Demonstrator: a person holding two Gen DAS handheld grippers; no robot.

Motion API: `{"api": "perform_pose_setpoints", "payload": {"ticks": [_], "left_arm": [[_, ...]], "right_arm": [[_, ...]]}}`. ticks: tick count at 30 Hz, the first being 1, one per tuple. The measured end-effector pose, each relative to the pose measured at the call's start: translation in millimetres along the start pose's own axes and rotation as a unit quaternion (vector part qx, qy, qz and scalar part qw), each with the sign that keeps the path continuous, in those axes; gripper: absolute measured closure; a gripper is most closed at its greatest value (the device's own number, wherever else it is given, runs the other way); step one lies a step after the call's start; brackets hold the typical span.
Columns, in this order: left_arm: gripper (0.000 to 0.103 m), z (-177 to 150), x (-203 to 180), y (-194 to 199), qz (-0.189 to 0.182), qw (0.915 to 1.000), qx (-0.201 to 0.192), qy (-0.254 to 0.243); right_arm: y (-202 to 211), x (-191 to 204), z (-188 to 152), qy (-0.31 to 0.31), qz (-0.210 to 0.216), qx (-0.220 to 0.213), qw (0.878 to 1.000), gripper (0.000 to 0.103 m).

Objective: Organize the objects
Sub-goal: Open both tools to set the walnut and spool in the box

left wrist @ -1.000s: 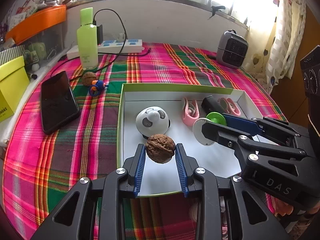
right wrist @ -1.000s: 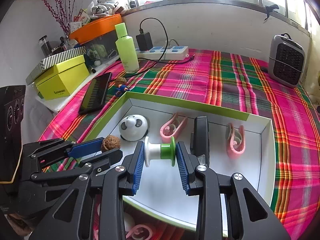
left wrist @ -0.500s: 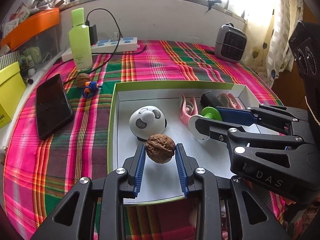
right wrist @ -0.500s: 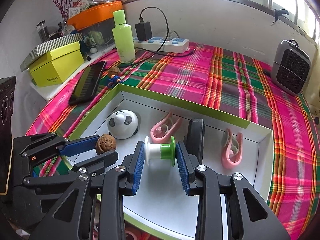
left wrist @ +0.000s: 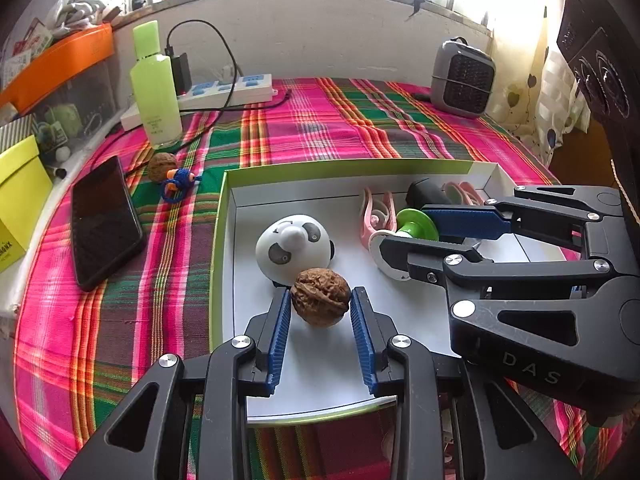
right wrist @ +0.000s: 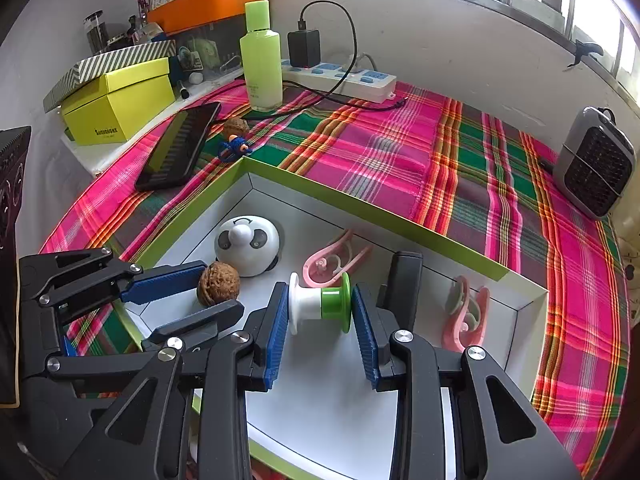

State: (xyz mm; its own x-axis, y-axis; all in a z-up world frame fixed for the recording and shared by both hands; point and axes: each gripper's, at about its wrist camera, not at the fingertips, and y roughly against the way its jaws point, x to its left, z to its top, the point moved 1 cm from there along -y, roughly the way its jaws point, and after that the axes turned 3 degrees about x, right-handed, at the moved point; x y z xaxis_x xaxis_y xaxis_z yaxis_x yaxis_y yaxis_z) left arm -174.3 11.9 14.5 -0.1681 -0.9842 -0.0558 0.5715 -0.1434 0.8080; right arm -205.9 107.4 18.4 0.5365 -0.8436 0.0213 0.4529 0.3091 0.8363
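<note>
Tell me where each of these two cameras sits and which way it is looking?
Left wrist view: sits on the left gripper, looking forward and down along its fingers at the walnut it clamps over the white box; the right gripper shows at right.
Right wrist view: sits on the right gripper, looking down at the green and white spool it clamps; the left gripper shows at left.
Shared: box, panda toy, phone, green bottle, plaid cloth.

Both hand-held grippers, left [left wrist: 320, 312] and right [right wrist: 320, 308], angle downward, clamped.
</note>
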Motion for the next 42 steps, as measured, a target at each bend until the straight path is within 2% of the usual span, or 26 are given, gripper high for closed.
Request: {"api": "perform_pose_setpoints", "payload": {"ticks": [20, 30, 35, 42], "left_arm": [[0.074, -1.4, -2.2, -1.6, 0.000, 1.0000, 0.001, -0.002], [0.069, -3.9, -2.1, -0.8, -0.001, 1.0000, 0.000, 0.000], [0.068, -4.7, -1.7, -0.2, -0.001, 1.0000, 0.001, 0.002], [0.067, -7.3, 1.5, 5.1, -0.006, 1.0000, 0.001, 0.008]], "right_arm": [[-1.2, -0.6, 0.2, -0.005, -0.007, 0.014, 1.000, 0.069], [-1.2, -0.1, -1.4, -0.010, -0.007, 0.014, 1.000, 0.069], [-1.0, -1.6, -2.3, -0.017, 0.000, 0.014, 1.000, 0.062], [0.0, -1.9, -3.3, -0.022, 0.002, 0.014, 1.000, 0.061]]}}
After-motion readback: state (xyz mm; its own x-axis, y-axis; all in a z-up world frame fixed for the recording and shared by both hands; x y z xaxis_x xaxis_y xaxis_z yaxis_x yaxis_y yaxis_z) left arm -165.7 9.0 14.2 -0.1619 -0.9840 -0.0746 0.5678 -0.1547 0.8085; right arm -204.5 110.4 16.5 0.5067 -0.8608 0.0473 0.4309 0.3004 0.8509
